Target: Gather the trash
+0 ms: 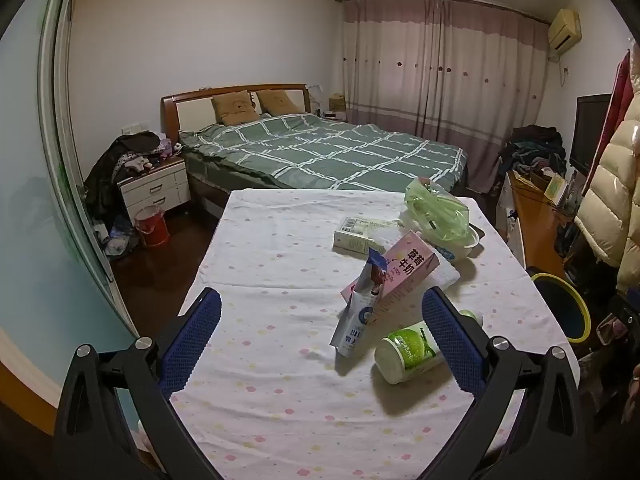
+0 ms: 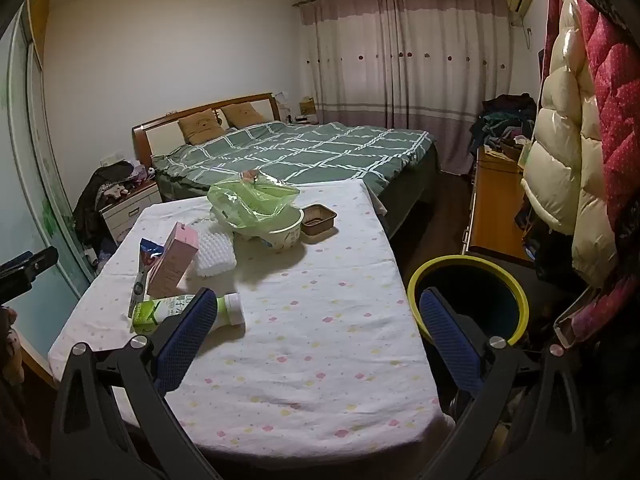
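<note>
Trash lies on a table (image 1: 280, 240) (image 2: 320, 320) under a white dotted cloth. A green-labelled bottle (image 1: 412, 350) (image 2: 180, 310) lies on its side, next to a pink carton (image 1: 404, 276) (image 2: 172, 264) and a blue-white pouch (image 1: 360, 312) (image 2: 140, 280). Further back are a small box (image 1: 356, 236), a green plastic bag (image 1: 436, 208) (image 2: 252, 200) over a paper bowl (image 2: 284, 234), white foam (image 2: 212, 256) and a brown tray (image 2: 318, 218). My left gripper (image 1: 320, 304) hangs open, its right finger in front of the bottle. My right gripper (image 2: 318, 304) is open over the table's right edge.
A bin (image 2: 468, 300) (image 1: 564, 308) with a yellow-green rim stands on the floor right of the table. A bed (image 1: 320, 148) lies beyond, a nightstand (image 1: 156, 190) and red bucket (image 1: 150, 226) to the left. Coats (image 2: 568, 140) hang at the right above a wooden desk (image 2: 496, 216).
</note>
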